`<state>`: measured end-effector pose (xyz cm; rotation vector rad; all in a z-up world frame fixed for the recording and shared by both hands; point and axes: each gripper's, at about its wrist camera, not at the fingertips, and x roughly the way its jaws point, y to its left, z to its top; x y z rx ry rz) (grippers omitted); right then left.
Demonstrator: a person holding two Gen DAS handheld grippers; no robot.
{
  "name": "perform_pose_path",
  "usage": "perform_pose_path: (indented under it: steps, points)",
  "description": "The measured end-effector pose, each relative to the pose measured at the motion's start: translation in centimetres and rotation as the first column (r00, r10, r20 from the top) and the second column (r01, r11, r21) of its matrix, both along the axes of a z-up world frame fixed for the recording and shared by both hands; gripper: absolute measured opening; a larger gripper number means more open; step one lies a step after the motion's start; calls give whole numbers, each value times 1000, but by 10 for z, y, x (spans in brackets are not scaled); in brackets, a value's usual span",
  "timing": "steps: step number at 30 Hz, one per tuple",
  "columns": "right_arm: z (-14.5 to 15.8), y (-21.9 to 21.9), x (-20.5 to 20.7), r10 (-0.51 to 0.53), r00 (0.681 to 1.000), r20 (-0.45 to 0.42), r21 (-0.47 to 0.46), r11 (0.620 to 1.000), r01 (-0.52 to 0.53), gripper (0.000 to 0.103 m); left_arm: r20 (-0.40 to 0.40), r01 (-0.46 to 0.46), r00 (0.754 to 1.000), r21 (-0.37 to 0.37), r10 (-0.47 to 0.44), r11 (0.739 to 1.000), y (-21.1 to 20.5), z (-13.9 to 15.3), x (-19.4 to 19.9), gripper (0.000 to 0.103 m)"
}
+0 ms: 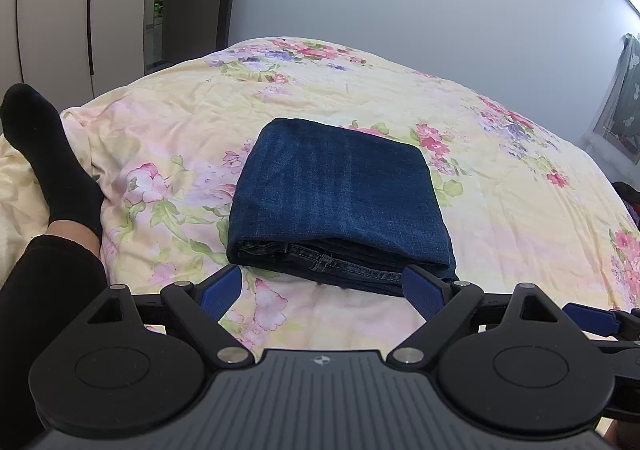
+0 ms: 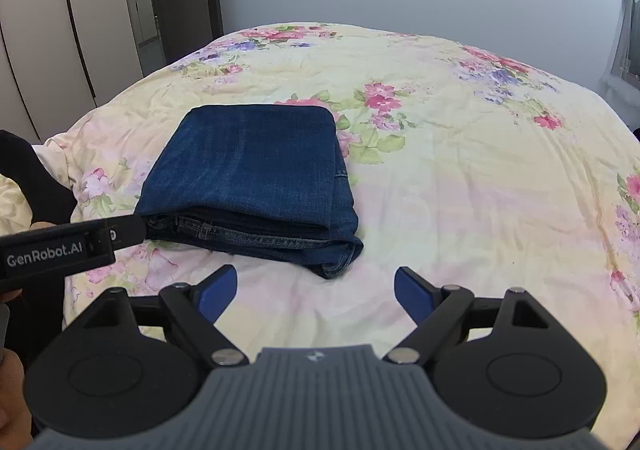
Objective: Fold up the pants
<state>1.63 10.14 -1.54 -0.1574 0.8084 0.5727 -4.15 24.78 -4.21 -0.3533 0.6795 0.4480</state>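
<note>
A: Bedroom, pale grey wall behind, white wardrobe doors (image 2: 36, 30) at left. Surface is a bed under a cream floral-print quilt (image 2: 460, 190).

B: Where is the garment?

A: Dark blue denim pants (image 2: 248, 174), folded into a compact rectangular stack, lie on the quilt left of centre. Waistband and hem edges face the cameras, stacked in layers. Judged from that, folding looks finished or nearly so.

B: Grippers?

A: Left gripper (image 1: 322, 290) has its blue-padded jaws spread wide, empty, hovering just short of the stack's near edge. Right gripper (image 2: 314, 292) is likewise spread wide and empty, over bare quilt beside the stack's right corner. Probably positioned so to let go or to square up the edge; I cannot say which.

B: Anything obscured?

A: Number of layers inside the stack is not countable. In the right wrist view the left gripper's black body crosses the stack's left corner. A leg in a black sock (image 1: 44, 154) rests at the left margin, cut off by the frame.
</note>
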Motion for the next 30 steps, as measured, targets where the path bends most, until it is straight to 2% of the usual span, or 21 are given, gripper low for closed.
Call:
perform_pose_path:
  steps: [20, 30]
  points:
    - [-6, -6, 5, -24, 1000, -13, -9, 1000, 24, 82, 0, 21, 1000, -18, -20, 1000, -1, -3, 1, 103]
    - [-8, -6, 4, -27, 1000, -15, -14, 1000, 27, 82, 14, 35, 999, 0, -35, 999, -4, -3, 1, 103]
